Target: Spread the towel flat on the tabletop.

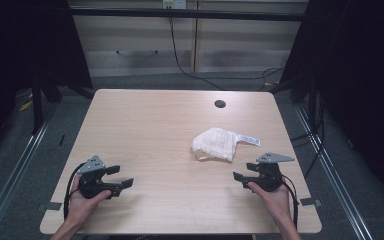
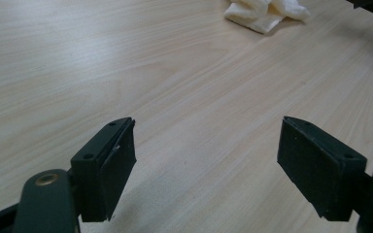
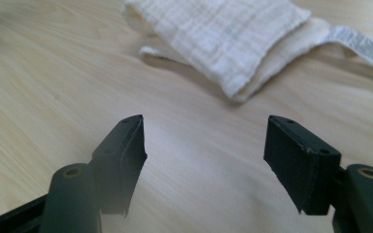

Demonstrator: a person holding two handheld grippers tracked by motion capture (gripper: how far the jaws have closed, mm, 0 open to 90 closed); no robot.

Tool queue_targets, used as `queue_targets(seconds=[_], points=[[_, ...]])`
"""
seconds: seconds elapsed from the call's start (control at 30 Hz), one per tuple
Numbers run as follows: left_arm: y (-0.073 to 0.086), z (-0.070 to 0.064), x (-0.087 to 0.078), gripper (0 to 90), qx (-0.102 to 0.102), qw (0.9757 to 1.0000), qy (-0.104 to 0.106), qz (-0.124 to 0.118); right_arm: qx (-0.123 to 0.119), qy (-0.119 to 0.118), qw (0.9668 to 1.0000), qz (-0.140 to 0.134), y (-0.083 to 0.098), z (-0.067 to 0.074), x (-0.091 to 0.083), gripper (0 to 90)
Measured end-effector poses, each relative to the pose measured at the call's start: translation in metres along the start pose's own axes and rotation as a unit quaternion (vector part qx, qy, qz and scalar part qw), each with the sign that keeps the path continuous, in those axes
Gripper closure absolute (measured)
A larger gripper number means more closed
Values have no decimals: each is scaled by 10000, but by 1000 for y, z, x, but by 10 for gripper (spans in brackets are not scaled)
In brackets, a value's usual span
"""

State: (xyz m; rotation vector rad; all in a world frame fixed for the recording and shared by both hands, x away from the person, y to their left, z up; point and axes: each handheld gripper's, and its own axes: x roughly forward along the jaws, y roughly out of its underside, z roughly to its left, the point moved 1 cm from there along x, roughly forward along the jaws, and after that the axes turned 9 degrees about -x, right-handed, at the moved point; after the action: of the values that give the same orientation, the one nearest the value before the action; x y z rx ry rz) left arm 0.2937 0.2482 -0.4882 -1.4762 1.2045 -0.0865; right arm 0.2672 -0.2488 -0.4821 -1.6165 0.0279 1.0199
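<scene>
Two tools stood released near the desk's near edge, the right tool [image 1: 244,171] nearer the folded white cloth [image 1: 215,144] than the left tool [image 1: 119,176].

No text can be read with certainty. A white care label [image 3: 364,44] is sewn to the edge of the folded white cloth [image 3: 228,34], and rows of fine grey print are seen on it in the right gripper view, but the print is too blurred to be made out. In the high view the same label [image 1: 249,139] is too small for its print to be read.
</scene>
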Motion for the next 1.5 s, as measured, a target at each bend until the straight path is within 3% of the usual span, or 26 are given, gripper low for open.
queue_targets(seconds=[0.1,0.43,0.77,1.03,1.2,1.37,1.5], points=[[0,1,1,213,10,10000,-15,20,-41,-99,9999,-109,-8,-1,4,319],[0,-2,-1,213,85,10000,6,-8,-139,-363,9992,51,-29,-10,19,391],[0,-1,-1,216,120,9999,-79,-28,-210,-201,9993,235,-52,-26,45,426],[-1,0,3,219,111,9999,-92,25,-294,-220,9982,466,-67,-38,69,499],[-1,0,2,219,127,9999,-97,26,-313,-219,9979,525,-75,-42,84,499],[-1,-1,3,223,155,9998,-96,44,-281,-151,9968,727,-70,-43,106,399],[-1,0,4,223,148,9998,-92,50,-335,-30,9964,774,-61,-40,114,419]])
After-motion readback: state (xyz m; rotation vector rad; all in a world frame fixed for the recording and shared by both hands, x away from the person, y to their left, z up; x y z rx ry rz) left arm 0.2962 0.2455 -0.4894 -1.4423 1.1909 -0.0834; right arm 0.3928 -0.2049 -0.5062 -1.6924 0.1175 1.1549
